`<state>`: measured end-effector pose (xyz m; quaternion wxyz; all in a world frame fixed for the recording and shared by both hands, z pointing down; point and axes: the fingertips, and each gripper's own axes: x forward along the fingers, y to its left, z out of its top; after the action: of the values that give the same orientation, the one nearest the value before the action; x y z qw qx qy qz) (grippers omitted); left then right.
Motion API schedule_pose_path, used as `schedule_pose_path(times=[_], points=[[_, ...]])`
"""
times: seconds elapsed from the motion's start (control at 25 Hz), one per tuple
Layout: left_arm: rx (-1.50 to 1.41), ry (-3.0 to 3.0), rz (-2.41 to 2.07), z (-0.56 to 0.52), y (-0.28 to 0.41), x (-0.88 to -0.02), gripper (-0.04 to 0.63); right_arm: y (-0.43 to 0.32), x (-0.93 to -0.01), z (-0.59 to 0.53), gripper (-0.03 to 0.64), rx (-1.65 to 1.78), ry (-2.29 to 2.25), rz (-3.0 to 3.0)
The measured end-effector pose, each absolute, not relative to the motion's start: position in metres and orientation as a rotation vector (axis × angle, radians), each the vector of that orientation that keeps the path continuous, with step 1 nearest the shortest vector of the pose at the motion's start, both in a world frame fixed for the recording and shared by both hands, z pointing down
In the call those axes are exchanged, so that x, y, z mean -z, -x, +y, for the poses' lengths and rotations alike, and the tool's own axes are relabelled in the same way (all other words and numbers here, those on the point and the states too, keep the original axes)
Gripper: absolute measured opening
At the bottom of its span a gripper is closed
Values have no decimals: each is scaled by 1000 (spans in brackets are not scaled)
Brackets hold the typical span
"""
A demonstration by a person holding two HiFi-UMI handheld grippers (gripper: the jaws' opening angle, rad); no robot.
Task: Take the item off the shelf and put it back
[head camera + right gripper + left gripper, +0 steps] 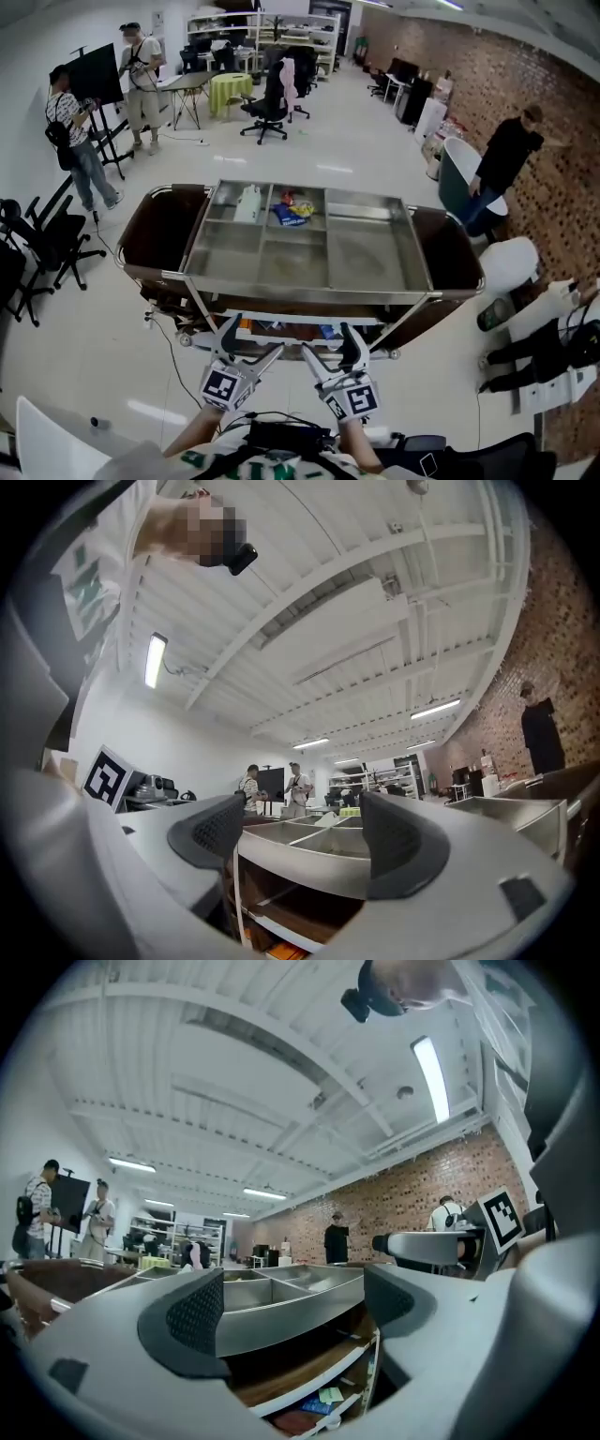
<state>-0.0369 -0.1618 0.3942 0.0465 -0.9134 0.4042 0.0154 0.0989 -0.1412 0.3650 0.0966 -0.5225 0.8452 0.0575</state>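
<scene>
From where I stand, nothing has been lifted. The person faces the cart (pixel 164 246) at their twelve o'clock, with both tools held level just short of its near edge.

The left gripper (pixel 251 345) has its jaws moderately apart. Its own view shows only the rim of the steel tray (pixel 281 1314) and the lower shelf (pixel 309 1371) beyond the gap, with nothing between the pads. The right gripper (pixel 328 345) is the same, its jaws apart and empty and the tray corner framed between them.

The likely item is among the small coloured packets (pixel 317 1402) on the lower shelf under the tray, towards six o'clock in the left gripper view. I cannot tell which one is meant. On the tray top, a white bottle (pixel 248 202) sits at about eleven o'clock and a blue packet (pixel 292 213) at twelve, both in the far compartments and untouched.

I judge the whole job lies ahead: reaching in, closing on an item, drawing it out, then returning it to the shelf.
</scene>
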Motion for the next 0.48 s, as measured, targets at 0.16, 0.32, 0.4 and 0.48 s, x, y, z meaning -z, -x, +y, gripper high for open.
schedule_pose_path(times=[0.16, 0.32, 0.4, 0.48], points=[[-57, 2788, 1255, -157, 41, -397, 448, -103, -368, -134, 403, -170, 1583, 2491], [-73, 2775, 1255, -155, 46, -397, 448, -102, -363, -132, 403, -186, 1590, 2485], [-72, 2774, 1252, -156, 48, -396, 448, -100, -361, -133, 403, -192, 1588, 2486], [-81, 2797, 1252, -154, 48, -391, 448, -96, -362, -134, 403, -190, 1581, 2491]])
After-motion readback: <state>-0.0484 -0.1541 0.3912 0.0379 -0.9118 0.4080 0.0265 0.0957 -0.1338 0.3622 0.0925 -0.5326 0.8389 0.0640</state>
